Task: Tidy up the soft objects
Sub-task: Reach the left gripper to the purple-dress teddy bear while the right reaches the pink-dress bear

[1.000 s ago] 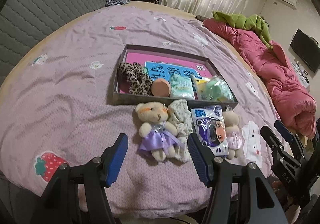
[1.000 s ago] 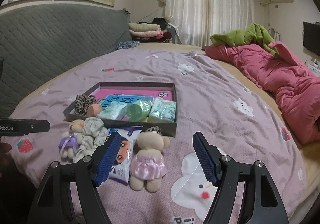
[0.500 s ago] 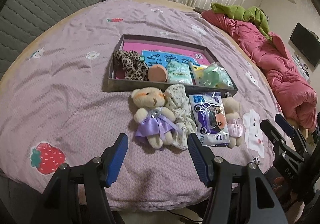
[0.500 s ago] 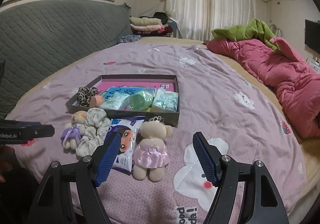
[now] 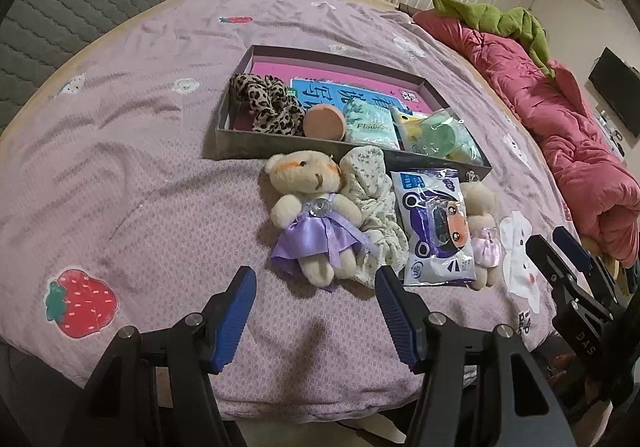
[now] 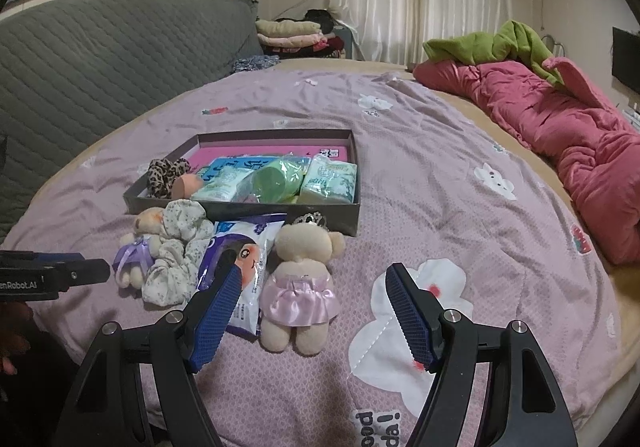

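A: What changed over the last second?

B: The left gripper (image 5: 312, 305) has come down toward the bed (image 5: 152, 135). The bear in the purple dress (image 5: 312, 219) now sits larger and closer in the left wrist view than a second ago, just beyond the fingertips. Jaws stand wide apart, nothing between them, same width throughout.

A: And the right?

B: Right gripper (image 6: 312, 305) has barely shifted. Jaws apart, empty. The bear in the pink dress (image 6: 302, 279) lies just ahead of the gap, face down, head toward the box (image 6: 340, 219).

A: Where are the loose items?

B: All four lie on the bed against the box's near wall: purple bear, floral scrunchie (image 5: 374, 207) touching its side, blue packet (image 5: 434, 227) next, pink bear partly under the packet's far edge. Box already holds a leopard scrunchie (image 5: 266, 103), a round orange sponge (image 5: 324, 123) and tissue packs (image 5: 370, 123).

A: Reading?

B: My judgement: left is on approach for the purple bear; no grasp yet. Scrunchie is close enough to get pinched along with it.
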`<state>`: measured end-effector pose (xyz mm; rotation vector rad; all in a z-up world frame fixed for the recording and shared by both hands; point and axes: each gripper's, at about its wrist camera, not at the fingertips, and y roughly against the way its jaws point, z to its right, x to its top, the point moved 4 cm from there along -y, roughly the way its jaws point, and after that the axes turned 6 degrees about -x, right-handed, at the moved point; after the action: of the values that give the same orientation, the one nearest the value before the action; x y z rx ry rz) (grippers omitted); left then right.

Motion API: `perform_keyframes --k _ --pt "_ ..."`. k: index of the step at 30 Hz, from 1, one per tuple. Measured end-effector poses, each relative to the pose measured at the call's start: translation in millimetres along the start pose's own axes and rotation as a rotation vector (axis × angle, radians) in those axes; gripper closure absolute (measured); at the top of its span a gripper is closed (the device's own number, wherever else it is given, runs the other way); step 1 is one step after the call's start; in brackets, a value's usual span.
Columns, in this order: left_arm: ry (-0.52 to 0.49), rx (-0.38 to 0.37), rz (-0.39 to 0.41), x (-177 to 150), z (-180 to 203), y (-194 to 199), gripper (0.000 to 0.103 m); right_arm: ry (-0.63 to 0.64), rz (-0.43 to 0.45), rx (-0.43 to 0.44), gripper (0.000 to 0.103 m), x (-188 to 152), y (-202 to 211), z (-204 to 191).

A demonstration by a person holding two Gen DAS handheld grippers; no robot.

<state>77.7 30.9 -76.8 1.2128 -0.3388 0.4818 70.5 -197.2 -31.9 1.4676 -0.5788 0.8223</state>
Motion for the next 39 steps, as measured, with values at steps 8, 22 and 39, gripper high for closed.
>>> perform_keyframes --k 8,22,39 --pt "0.021 0.005 -0.012 10 1 -17 0.042 0.005 -0.005 0.007 0.027 -1 -5 -2" --pt "0.067 0.048 -0.064 21 -8 -52 0.042 -0.002 -0.025 0.021 0.027 -4 -16 -4" --pt "0.032 0.125 -0.075 21 -19 -66 0.038 -0.031 -0.098 0.020 0.027 -8 -52 5"
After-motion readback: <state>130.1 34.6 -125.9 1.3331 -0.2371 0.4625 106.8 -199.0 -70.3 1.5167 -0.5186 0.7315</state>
